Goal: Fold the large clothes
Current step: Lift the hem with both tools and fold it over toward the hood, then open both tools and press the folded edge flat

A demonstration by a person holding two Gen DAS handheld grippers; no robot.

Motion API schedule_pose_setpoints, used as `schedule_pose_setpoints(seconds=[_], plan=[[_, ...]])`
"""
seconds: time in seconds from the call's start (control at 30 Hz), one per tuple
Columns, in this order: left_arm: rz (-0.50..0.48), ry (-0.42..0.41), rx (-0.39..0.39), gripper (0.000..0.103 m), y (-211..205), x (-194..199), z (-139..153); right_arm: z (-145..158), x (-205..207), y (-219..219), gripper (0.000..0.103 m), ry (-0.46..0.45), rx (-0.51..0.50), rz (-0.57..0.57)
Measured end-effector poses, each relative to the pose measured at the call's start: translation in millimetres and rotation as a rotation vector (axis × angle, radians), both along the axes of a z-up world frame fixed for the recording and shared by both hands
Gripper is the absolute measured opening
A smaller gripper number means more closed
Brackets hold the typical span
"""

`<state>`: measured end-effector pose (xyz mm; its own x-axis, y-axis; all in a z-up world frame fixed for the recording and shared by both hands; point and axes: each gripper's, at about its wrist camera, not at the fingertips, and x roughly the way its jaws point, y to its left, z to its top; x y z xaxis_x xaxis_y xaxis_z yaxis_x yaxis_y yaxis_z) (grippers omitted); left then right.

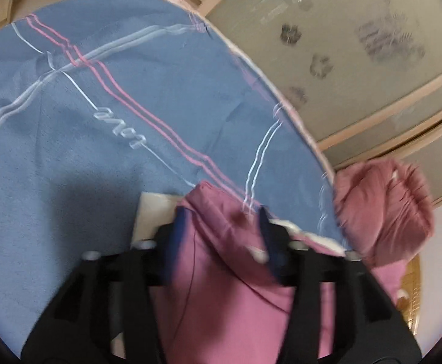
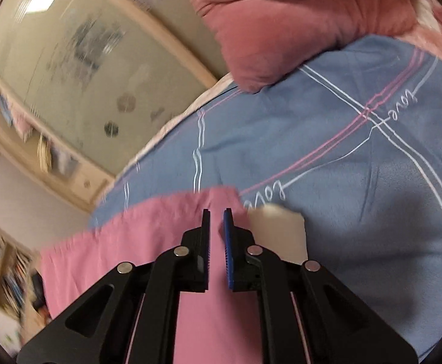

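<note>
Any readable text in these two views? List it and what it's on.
"love", white cursive script, repeated on the blue striped bedsheet: twice in the right wrist view, once upside down in the left wrist view.
Dark prints on the frosted glass wardrobe door: too blurred to read.

Both wrist views sit close over the bed, facing its wardrobe-side edge, sharing the blue cover.

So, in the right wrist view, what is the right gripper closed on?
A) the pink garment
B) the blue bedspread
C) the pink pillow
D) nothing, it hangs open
A: the right gripper has its jaws nearly together with the pink garment running between them, above the blue bedspread.
</note>
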<state>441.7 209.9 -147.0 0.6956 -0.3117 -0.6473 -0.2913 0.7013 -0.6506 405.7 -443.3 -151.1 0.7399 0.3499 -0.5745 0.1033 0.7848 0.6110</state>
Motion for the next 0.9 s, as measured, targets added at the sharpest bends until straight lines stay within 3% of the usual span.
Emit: schedule_pose_setpoints(seconds=[0.03, 0.1, 0.2, 0.33, 0.37, 0.47, 0.53, 0.57, 0.73, 0.8, 0.9], plan=[[0.041, -0.024, 0.023, 0.078, 6, -9, 11, 7, -10, 8, 0.021, -0.020, -0.044, 0.014], [0.100, -0.132, 0.087, 0.083, 14, -36, 44, 23, -27, 26, 0.049, -0.076, -0.094, 0.052], [0.085, -0.241, 0.164, 0.083, 0, -73, 90, 48, -53, 62, 0.061, -0.157, -0.117, 0.145], [-0.154, -0.268, 0.257, 0.083, -80, -101, 117, 74, -82, 136, 0.062, -0.218, -0.168, 0.371], [-0.254, -0.255, 0.291, 0.083, -112, -103, 115, 78, -90, 161, 0.062, -0.225, -0.190, 0.447], [-0.428, -0.206, 0.382, 0.083, -181, -102, 92, 77, -108, 222, 0.062, -0.217, -0.292, 0.584], [-0.488, -0.164, 0.466, 0.083, -212, -94, 75, 67, -107, 256, 0.062, -0.175, -0.382, 0.636], [-0.499, -0.124, 0.503, 0.083, -225, -85, 63, 61, -102, 263, 0.062, -0.151, -0.406, 0.636], [-0.463, 0.002, 0.532, 0.082, -229, -35, 21, 18, -37, 256, 0.060, -0.005, -0.403, 0.531], [-0.458, 0.025, 0.553, 0.084, -227, -16, 6, 8, -16, 248, 0.053, 0.011, -0.385, 0.518], [-0.423, 0.031, 0.537, 0.087, -218, 8, -4, 1, 12, 241, 0.052, 0.014, -0.368, 0.483]])
